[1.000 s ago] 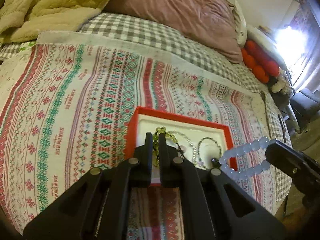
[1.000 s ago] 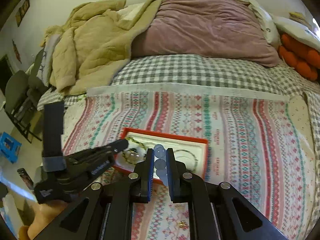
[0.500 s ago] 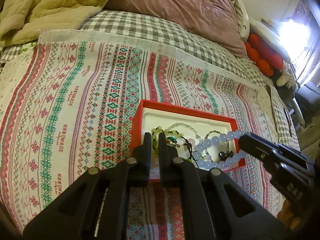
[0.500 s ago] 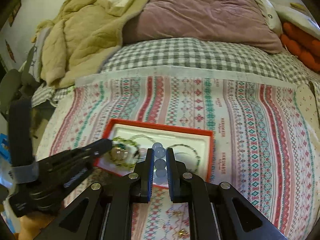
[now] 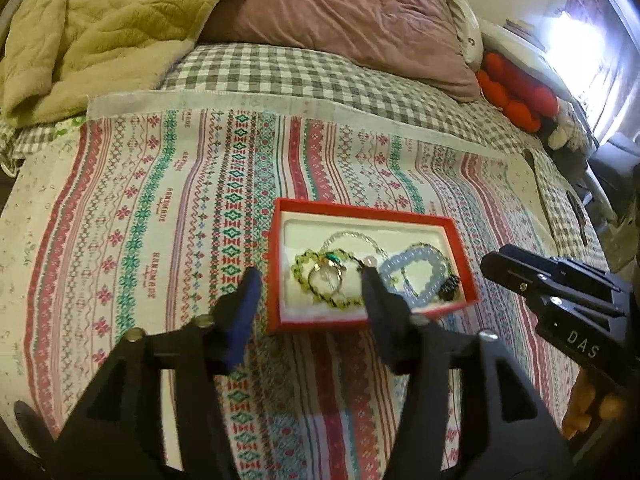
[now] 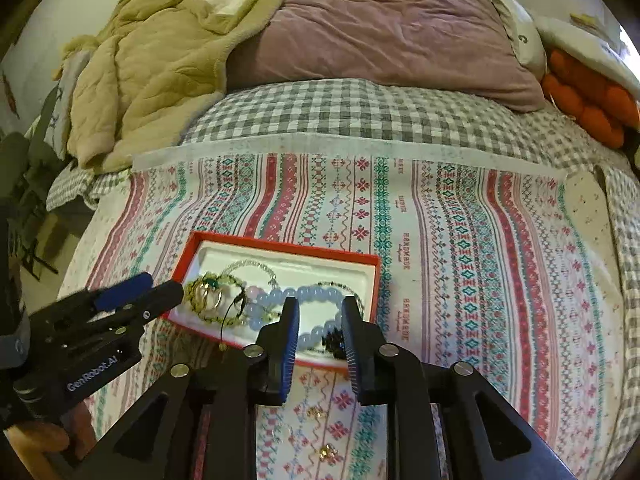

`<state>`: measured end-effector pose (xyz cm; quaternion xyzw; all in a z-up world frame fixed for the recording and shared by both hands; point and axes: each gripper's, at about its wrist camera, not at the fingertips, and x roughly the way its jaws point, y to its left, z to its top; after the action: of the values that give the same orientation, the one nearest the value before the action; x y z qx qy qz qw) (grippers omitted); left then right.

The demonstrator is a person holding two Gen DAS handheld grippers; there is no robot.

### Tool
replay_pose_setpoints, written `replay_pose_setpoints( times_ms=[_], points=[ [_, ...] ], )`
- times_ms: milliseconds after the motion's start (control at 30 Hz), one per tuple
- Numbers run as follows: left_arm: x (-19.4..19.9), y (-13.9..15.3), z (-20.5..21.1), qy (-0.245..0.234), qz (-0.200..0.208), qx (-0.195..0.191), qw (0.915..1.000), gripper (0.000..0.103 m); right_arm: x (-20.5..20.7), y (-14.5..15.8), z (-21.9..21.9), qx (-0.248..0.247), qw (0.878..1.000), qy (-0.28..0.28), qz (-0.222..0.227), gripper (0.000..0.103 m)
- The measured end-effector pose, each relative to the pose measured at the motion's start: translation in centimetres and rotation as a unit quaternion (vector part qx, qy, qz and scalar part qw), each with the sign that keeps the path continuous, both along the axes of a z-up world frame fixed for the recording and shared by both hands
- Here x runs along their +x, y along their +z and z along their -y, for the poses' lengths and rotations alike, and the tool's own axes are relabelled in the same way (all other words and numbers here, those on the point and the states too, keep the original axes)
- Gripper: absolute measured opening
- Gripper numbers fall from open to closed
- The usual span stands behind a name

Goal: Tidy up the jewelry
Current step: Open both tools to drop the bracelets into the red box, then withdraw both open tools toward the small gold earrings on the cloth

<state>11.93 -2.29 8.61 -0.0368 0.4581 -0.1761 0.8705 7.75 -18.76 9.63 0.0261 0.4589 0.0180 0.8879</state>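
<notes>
A red jewelry box [image 5: 276,268] [image 6: 376,280] with a white lining lies on the patterned cloth. In it lie a yellow-green bead bracelet [image 5: 306,278] [image 6: 224,320], a pale blue bead bracelet [image 5: 416,260] [image 6: 312,294], rings and a clear bead strand [image 5: 352,236]. My left gripper [image 5: 310,282] is open and empty, its jaws wide at the box's near edge. My right gripper [image 6: 320,312] is open and empty just above the blue bracelet; it also shows in the left wrist view [image 5: 552,280].
Small gold earrings [image 6: 326,452] lie on the cloth [image 6: 440,240] near me, between the right gripper's arms. A beige quilt [image 6: 160,68], a mauve pillow [image 6: 380,28] and orange cushions [image 6: 588,96] lie at the back of the bed.
Both grippers have opened. The yellow-green bracelet left my left gripper and the blue bracelet left my right gripper; both now lie in the box.
</notes>
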Motion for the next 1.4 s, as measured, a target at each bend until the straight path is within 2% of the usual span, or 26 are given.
replay_pose_setpoints(
  times_ms=[67,100,133,200,333,400,600,1100,1400],
  points=[
    [-0.7,0.3,0.0,-0.007,-0.002,0.006,1.0000,0.065,-0.9,0.2,0.0,-0.004,1.000,0.002,-0.005,0.033],
    [-1.1,0.4,0.0,-0.009,-0.002,0.012,0.9999,0.068,-1.2,0.3,0.0,-0.005,1.000,0.003,-0.006,0.042],
    [-1.4,0.4,0.0,-0.010,-0.002,0.017,0.9998,0.070,-1.7,0.5,0.0,-0.006,1.000,0.004,-0.006,0.055],
    [-2.0,0.5,-0.2,-0.003,-0.006,0.028,0.9996,0.073,-2.7,0.8,-0.1,-0.008,1.000,0.010,-0.001,0.060],
    [-3.2,0.2,-0.3,0.005,-0.017,0.045,0.9988,0.076,-4.3,1.0,-0.3,-0.013,1.000,0.018,-0.004,0.063],
    [-4.1,0.1,-0.2,0.004,-0.015,0.063,0.9979,0.084,-5.1,0.9,-0.2,-0.019,1.000,0.021,-0.009,0.066],
    [-6.1,-0.4,-0.4,0.002,-0.018,0.078,0.9968,0.098,-6.9,0.2,0.7,-0.015,0.999,0.018,-0.022,0.073],
    [-9.8,-3.2,-2.7,-0.004,-0.038,0.097,0.9945,0.101,-10.3,-3.6,1.3,-0.058,0.995,0.048,-0.060,0.087],
    [-11.3,-5.8,-3.1,-0.020,-0.055,0.119,0.9912,0.102,-11.2,-6.8,1.4,-0.076,0.990,0.061,-0.100,0.087]
  ],
)
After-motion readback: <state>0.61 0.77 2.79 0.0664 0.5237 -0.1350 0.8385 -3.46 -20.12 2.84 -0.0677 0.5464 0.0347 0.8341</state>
